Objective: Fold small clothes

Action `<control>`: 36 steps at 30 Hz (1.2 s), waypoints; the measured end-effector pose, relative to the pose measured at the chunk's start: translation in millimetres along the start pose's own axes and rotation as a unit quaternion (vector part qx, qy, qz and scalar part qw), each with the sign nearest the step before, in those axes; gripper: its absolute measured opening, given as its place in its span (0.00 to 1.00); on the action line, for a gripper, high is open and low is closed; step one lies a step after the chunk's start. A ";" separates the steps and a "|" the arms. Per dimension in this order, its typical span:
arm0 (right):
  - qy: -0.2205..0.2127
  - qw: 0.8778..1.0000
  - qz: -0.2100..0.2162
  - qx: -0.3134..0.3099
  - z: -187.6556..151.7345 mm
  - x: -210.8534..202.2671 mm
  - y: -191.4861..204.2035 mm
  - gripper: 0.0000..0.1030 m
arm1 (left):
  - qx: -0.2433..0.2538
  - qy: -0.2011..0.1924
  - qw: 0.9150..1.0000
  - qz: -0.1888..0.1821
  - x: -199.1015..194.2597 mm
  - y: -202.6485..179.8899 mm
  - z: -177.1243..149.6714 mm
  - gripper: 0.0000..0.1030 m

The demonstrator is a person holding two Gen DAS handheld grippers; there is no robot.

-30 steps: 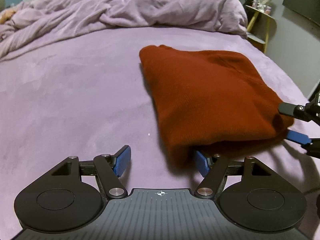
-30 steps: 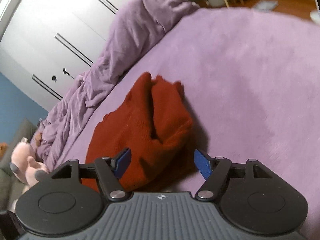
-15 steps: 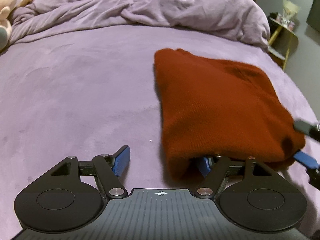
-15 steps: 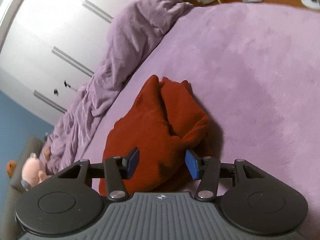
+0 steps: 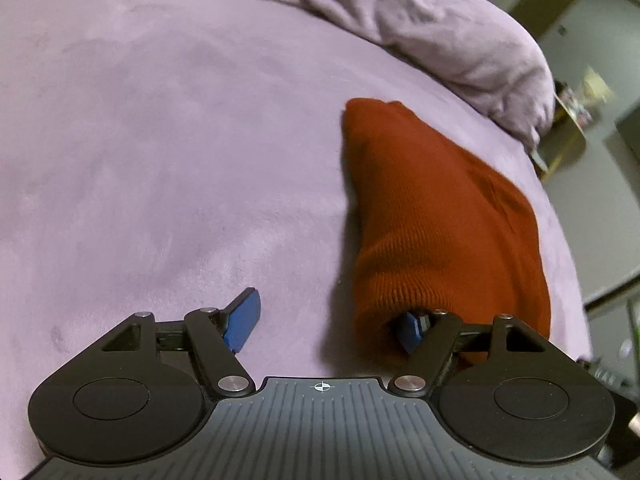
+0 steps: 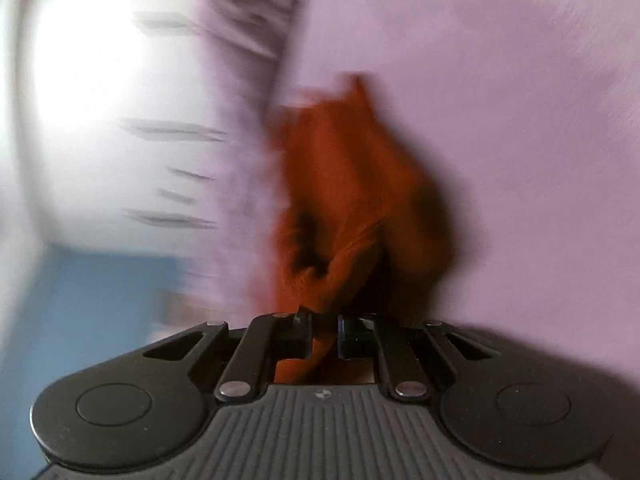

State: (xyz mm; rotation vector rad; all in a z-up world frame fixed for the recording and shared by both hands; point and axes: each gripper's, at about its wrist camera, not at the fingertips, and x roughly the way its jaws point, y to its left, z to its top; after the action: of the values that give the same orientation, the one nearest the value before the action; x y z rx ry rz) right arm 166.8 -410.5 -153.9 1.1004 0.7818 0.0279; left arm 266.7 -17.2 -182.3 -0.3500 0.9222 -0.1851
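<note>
A rust-red knit garment (image 5: 440, 220) lies folded on the purple bed cover (image 5: 160, 140), right of centre in the left wrist view. My left gripper (image 5: 326, 324) stands open at its near edge. Its right finger (image 5: 410, 332) is tucked under the cloth's hem, and its left finger (image 5: 244, 320) is over bare cover. In the blurred right wrist view, the garment (image 6: 344, 184) rises in a bunched ridge from my right gripper (image 6: 324, 332). That gripper is shut, with a fold of the cloth pinched between its pads.
A rumpled lilac duvet (image 5: 440, 32) is heaped along the far side of the bed. A small side table (image 5: 568, 120) stands beyond the bed's right edge. White wardrobe doors (image 6: 88, 80) and a blue wall (image 6: 100, 300) show at the left in the right wrist view.
My right gripper closed on the garment's corner and sank, so its view is now blurred. The left gripper rolled and shifted, its right finger staying under the hem. The garment looks narrower and bunched.
</note>
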 end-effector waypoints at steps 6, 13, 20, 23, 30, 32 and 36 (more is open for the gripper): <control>-0.026 0.996 -0.040 -0.079 9.7 -30.6 31.6 0.30 | 0.027 0.007 1.000 0.001 -28.0 4.9 3.7 0.75; -0.098 0.971 -0.096 -0.196 17.5 -42.1 85.0 0.60 | 0.047 -0.044 0.998 0.024 -44.0 -0.5 31.8 0.76; -0.029 0.954 -0.138 -0.265 45.7 47.8 119.6 0.40 | 0.092 -0.016 0.995 0.043 -11.0 -31.0 46.9 0.76; -0.024 0.945 -0.155 -0.287 54.4 64.9 125.4 0.30 | 0.099 -0.022 0.994 0.052 -8.3 -34.1 45.4 0.76; -0.069 0.907 -0.212 -0.356 50.8 69.6 124.6 0.07 | 0.099 -0.014 0.993 0.055 -3.1 -33.3 47.1 0.77; -0.076 0.899 -0.233 -0.363 53.7 78.6 117.8 0.06 | 0.098 -0.005 0.994 0.056 -0.3 -33.0 47.9 0.77; -0.076 0.904 -0.227 -0.354 60.3 81.9 111.5 0.06 | 0.100 0.001 0.993 0.056 -0.4 -31.7 46.0 0.77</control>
State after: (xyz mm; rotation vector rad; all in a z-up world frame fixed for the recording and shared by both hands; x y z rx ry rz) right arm 301.0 -372.4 -96.2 0.2111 0.7800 -0.1569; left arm 303.3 -36.6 -144.7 -0.1123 0.9147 -0.1724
